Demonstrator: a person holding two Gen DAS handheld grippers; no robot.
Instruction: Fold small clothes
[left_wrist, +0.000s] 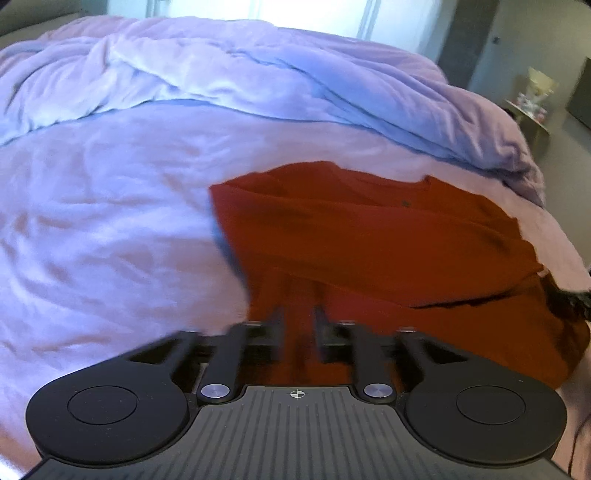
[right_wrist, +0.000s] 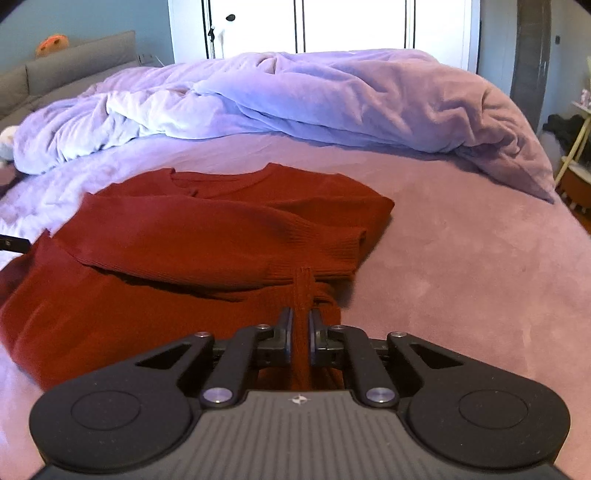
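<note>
A red knit sweater (left_wrist: 369, 240) (right_wrist: 184, 240) lies on the bed, its sleeves folded across the body and its neckline at the far side. My left gripper (left_wrist: 299, 314) is over the sweater's near left part. Its fingers are blurred and stand apart, with red cloth showing between them, and the pads do not seem to press on it. My right gripper (right_wrist: 302, 317) is at the near right corner of the sweater, shut on a narrow ridge of the red knit that stands up between its fingers.
A bunched lilac duvet (left_wrist: 258, 81) (right_wrist: 332, 96) lies across the far side of the bed. Pink sheet (right_wrist: 461, 277) stretches to the right of the sweater. A grey sofa (right_wrist: 74, 55), white doors (right_wrist: 332, 26) and a small side table (left_wrist: 532, 107) stand beyond the bed.
</note>
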